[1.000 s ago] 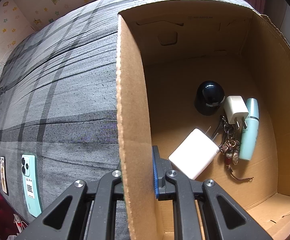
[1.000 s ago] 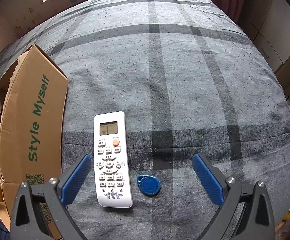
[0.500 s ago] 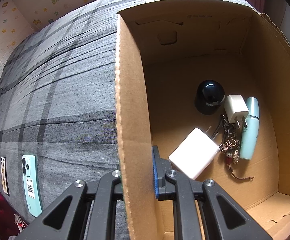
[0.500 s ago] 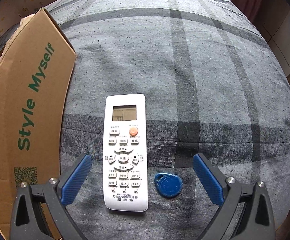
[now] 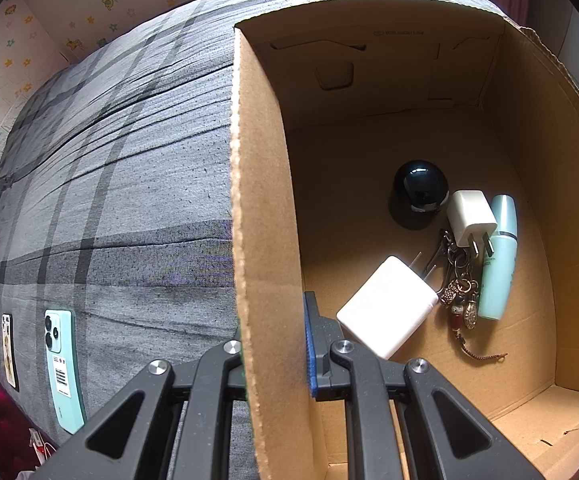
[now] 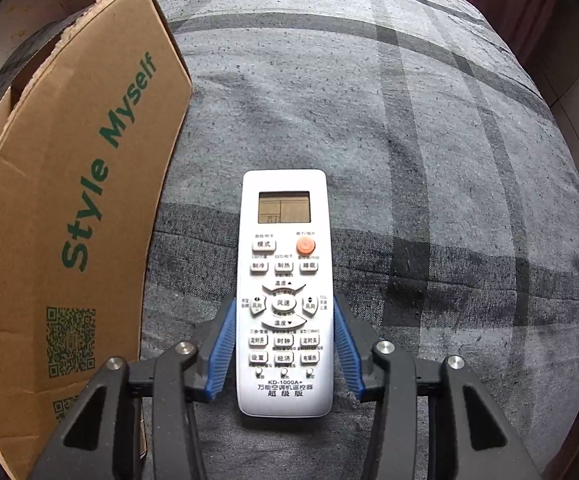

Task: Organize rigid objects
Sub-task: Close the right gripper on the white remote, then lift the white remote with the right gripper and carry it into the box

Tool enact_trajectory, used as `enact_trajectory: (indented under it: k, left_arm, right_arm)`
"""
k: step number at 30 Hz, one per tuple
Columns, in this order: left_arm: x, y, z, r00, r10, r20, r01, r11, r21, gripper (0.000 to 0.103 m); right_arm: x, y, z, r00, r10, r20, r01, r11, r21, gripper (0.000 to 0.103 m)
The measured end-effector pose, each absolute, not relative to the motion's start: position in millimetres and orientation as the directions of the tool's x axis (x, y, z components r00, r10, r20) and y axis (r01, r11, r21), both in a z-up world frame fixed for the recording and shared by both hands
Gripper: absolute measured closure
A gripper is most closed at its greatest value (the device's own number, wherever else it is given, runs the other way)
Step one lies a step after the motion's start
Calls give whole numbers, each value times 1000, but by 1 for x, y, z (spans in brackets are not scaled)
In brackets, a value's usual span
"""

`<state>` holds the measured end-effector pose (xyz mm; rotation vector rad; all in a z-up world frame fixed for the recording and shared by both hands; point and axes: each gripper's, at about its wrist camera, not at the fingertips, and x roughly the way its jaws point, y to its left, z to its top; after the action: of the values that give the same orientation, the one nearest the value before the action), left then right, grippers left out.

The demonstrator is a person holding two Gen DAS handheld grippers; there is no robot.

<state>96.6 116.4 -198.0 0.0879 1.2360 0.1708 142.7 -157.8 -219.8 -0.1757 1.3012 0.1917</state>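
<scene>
Right gripper pinches the white plastic air-conditioner remote for boxing; left gripper clamps the brown cardboard box wall, steadying it.

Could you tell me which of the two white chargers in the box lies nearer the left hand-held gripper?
The large flat square charger, just beyond the left hand-held gripper. The small cube charger lies farther in, beside the teal tube.

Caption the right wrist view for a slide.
Right gripper shut on the remote on the plaid bed, beside the box.
</scene>
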Motion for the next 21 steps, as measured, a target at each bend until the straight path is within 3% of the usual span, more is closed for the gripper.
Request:
enact_trajectory:
  k: [21]
  left_arm:
    - [99,121,-198,314,161,-936,-87,986,140,90]
  right_arm:
    - [126,-149,-133,379,78,-922,-259,965,-25,54]
